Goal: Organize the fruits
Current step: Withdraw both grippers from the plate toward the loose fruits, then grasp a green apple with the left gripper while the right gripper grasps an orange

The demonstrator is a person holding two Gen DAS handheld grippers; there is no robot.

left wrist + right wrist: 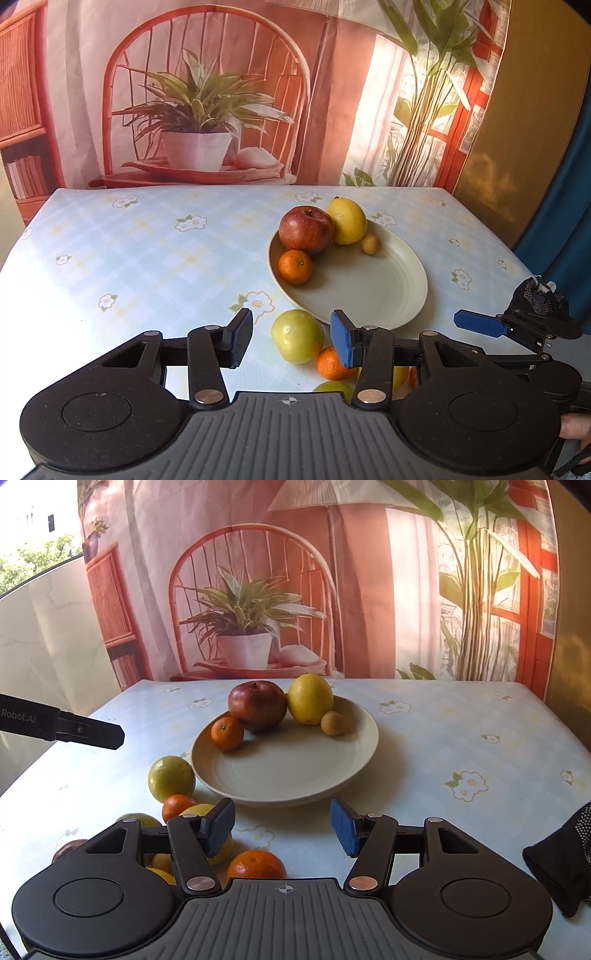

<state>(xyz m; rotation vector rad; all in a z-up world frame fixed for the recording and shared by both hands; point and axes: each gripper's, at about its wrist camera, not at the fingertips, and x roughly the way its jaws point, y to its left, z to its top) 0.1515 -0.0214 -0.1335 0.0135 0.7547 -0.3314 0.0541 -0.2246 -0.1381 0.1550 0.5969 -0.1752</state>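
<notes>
Nearest my lenses are my own two black claws. The left claw (291,341) stands partly open and empty, one black pad and one blue, with the loose yellow-green round fruit (297,336) lying on the cloth in the gap beyond its tips, not pinched. The right claw (282,825) is likewise partly open with blue pads and nothing between them; a small orange mandarin (256,864) sits just under it. I judge both are held low and angled down so either can take a loose fruit next.

The table (147,251), covered in a pale blue checked cloth printed with white flowers, carries everything. On it sits the cream oval ceramic plate (295,771), which I take as the collecting place: its near half is bare, its far rim crowded. There rest a dark red apple (258,704), touching a large yellow lemon-like fruit (310,698), then a small orange tangerine (227,733) and a little tan round fruit (333,723).

Still off the plate, just beside its near left edge, are a second small orange citrus (178,806) and several partly hidden yellow fruits, so the sorting looks roughly half done.

Readable writing: "Robot.AI" in white on the left claw's black body, seen from the right wrist.
</notes>
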